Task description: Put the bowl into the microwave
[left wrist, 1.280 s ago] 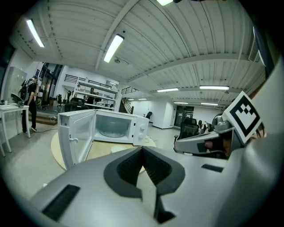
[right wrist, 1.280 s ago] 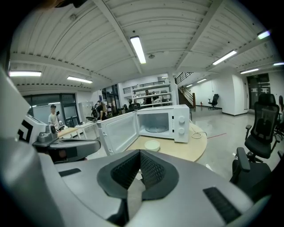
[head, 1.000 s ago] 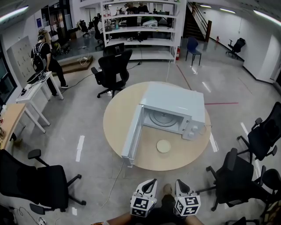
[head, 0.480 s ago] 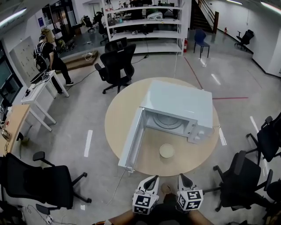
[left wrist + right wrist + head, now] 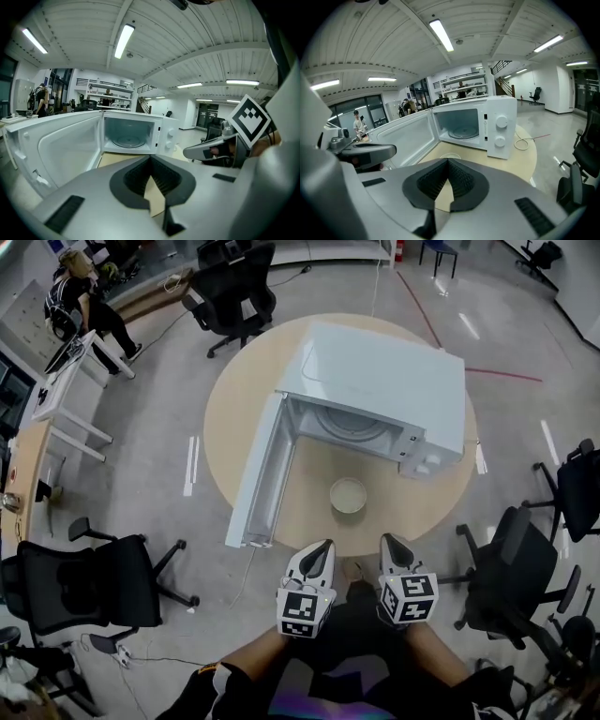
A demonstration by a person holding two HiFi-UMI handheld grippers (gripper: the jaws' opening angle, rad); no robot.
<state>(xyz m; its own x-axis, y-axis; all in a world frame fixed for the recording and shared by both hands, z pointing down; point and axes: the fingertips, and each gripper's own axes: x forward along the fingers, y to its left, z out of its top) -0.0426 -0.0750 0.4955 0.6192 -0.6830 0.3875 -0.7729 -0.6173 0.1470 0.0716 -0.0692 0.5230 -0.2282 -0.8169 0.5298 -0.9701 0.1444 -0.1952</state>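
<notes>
Your left gripper [image 5: 323, 549] and right gripper [image 5: 387, 542] hold jaws pressed together on nothing, the bowl [image 5: 348, 495] sits on the table [image 5: 234, 399] before the open microwave [image 5: 384, 381].

1. Left gripper [image 5: 322, 547]: jaws closed tip to tip, nothing between them, pointing forward.
2. Right gripper [image 5: 388, 542]: just beside the left one and parallel to it, jaws likewise closed and empty.
3. Forearms [image 5: 251, 652]: converging behind both grippers.

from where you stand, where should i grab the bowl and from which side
Probably best to pinch the bowl at its near rim, one jaw inside, one outside, coming down from the person's side. It sits upright and shallow on the table, clear of the microwave, with that edge facing the right gripper.
</notes>
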